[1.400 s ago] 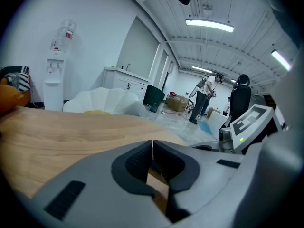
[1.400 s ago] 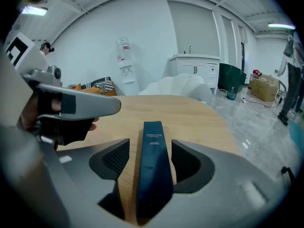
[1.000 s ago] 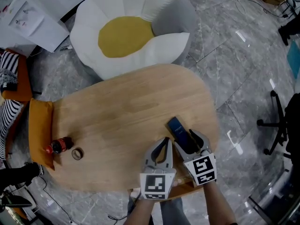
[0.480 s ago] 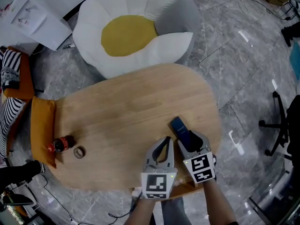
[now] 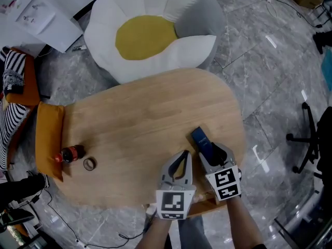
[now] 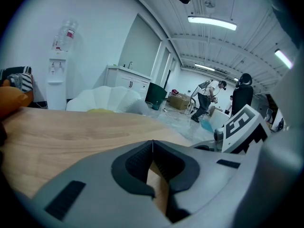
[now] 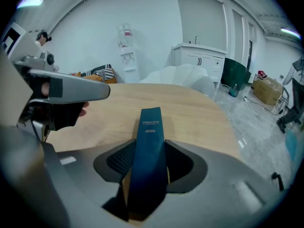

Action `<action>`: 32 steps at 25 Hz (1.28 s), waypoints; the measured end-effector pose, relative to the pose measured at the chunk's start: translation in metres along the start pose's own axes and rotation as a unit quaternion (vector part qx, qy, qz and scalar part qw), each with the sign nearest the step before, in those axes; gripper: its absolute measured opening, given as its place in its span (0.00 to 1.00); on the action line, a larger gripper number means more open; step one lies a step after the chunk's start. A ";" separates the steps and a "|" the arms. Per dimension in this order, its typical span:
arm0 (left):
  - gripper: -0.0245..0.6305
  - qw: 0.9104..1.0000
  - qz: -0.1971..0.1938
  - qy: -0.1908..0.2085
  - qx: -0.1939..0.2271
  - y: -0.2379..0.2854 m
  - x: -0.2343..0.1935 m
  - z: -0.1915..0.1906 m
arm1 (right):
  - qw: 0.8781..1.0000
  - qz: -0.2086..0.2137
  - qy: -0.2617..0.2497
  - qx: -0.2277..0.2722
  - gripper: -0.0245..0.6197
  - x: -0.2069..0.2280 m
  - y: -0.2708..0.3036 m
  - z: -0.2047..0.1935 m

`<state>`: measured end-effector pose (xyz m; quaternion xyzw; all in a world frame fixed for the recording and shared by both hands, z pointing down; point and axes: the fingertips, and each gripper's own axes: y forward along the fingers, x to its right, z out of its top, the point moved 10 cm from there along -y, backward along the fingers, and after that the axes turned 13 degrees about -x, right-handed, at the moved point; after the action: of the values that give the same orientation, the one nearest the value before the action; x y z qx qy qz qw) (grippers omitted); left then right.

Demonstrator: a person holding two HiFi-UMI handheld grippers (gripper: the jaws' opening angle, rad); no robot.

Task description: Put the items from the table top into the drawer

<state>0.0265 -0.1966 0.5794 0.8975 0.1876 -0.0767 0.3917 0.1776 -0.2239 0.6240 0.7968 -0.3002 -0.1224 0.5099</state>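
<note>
A long dark blue box (image 5: 201, 139) lies on the wooden table (image 5: 140, 113) near its right front edge. My right gripper (image 5: 210, 152) is over the box's near end and its jaws are closing; in the right gripper view both pads touch the sides of the box (image 7: 152, 122), which sits between them (image 7: 148, 152). My left gripper (image 5: 182, 158) hovers just left of it, shut and empty, its tips meeting (image 6: 152, 144). A small dark bottle with a red cap (image 5: 70, 153) and a small ring (image 5: 90, 164) lie at the table's left front.
An orange cushion (image 5: 49, 139) hangs over the table's left end. A white flower-shaped seat with a yellow centre (image 5: 150, 30) stands behind the table. A wooden ledge (image 5: 207, 207) shows under the near edge between my hands. An office chair base (image 5: 311, 139) stands at the right.
The right gripper's jaws have drawn in from wide apart onto the sides of the blue box. Neither hand has shifted, and the left gripper stays shut.
</note>
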 end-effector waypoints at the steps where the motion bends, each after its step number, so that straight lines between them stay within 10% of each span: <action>1: 0.06 1.000 0.002 -0.001 0.001 -0.002 -0.001 -0.001 | 1.000 0.000 -0.002 0.003 0.33 -0.001 -0.003 0.001; 32: 0.06 0.999 -0.016 0.026 0.029 -0.127 -0.004 -0.028 | 0.995 -0.016 -0.021 0.091 0.33 -0.115 -0.096 -0.004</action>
<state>-0.0272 -0.0984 0.5139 0.9071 0.2100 -0.0646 0.3591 0.1231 -0.1228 0.5281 0.8421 -0.3077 -0.1191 0.4266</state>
